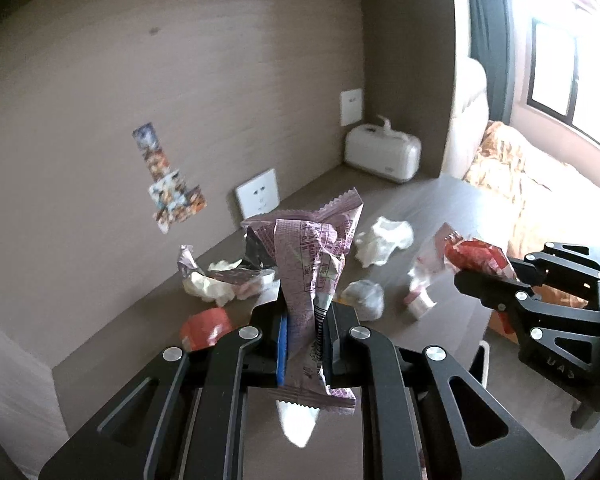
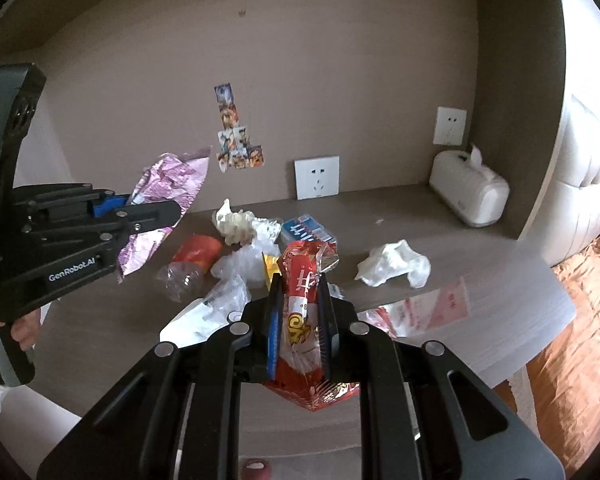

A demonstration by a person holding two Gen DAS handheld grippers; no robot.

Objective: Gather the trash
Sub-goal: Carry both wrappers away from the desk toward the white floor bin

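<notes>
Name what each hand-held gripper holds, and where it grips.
Left hand-held gripper: purple wrapper, pinched near mid-length. Right hand-held gripper: red wrapper, pinched around its middle.

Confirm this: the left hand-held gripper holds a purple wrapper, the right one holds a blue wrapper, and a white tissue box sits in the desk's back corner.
Not quite: the right hand-held gripper is shut on a red wrapper, not a blue one, as the right wrist view shows. The left hand-held gripper does hold the purple wrapper, and the white tissue box sits in the corner.

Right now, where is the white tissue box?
The tissue box stands at the far right corner of the desk, against the wall below a socket; in the left wrist view it also appears far right.
</notes>
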